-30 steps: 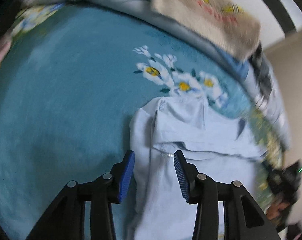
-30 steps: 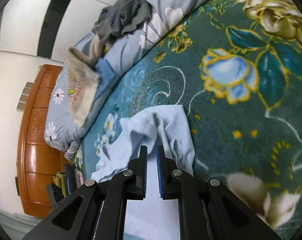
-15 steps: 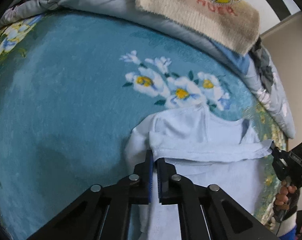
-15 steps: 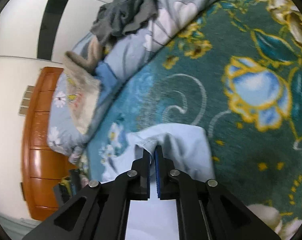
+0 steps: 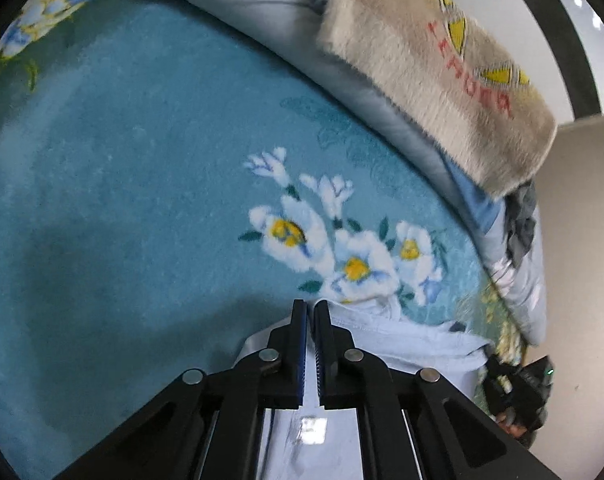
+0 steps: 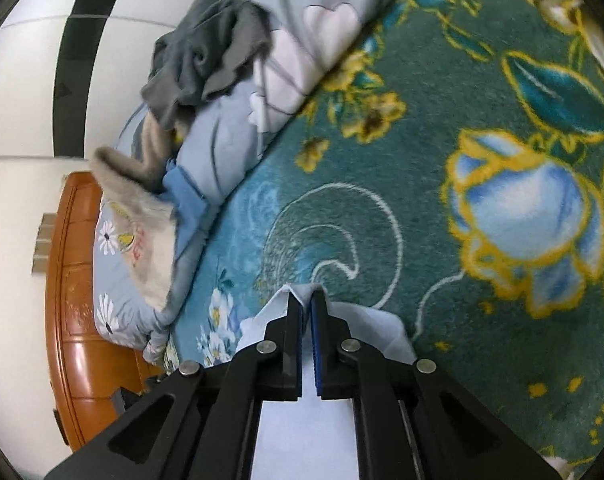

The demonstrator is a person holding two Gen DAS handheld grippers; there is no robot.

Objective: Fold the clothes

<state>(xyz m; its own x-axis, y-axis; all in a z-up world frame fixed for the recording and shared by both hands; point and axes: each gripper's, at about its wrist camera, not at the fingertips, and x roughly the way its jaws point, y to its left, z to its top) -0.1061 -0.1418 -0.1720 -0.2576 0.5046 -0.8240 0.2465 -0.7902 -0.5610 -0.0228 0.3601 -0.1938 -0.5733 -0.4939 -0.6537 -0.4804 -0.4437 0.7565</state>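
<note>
A light blue garment (image 5: 413,344) lies on the teal floral blanket (image 5: 122,184). My left gripper (image 5: 309,312) is shut on one edge of it and holds that edge up. In the right wrist view my right gripper (image 6: 306,300) is shut on another edge of the same light blue garment (image 6: 373,328), which hangs from the jaws above the blanket (image 6: 441,112). The right gripper also shows at the right edge of the left wrist view (image 5: 513,392). Most of the garment is hidden under the grippers.
A beige fuzzy garment (image 5: 433,76) lies on a folded grey-blue quilt (image 5: 262,4) along the far side. A dark grey garment (image 6: 206,56) sits on the quilt (image 6: 302,52). A wooden headboard (image 6: 74,320) stands behind.
My left gripper closed on the garment edge, then both grippers lifted and carried the cloth forward over the blanket. The right gripper stayed shut.
</note>
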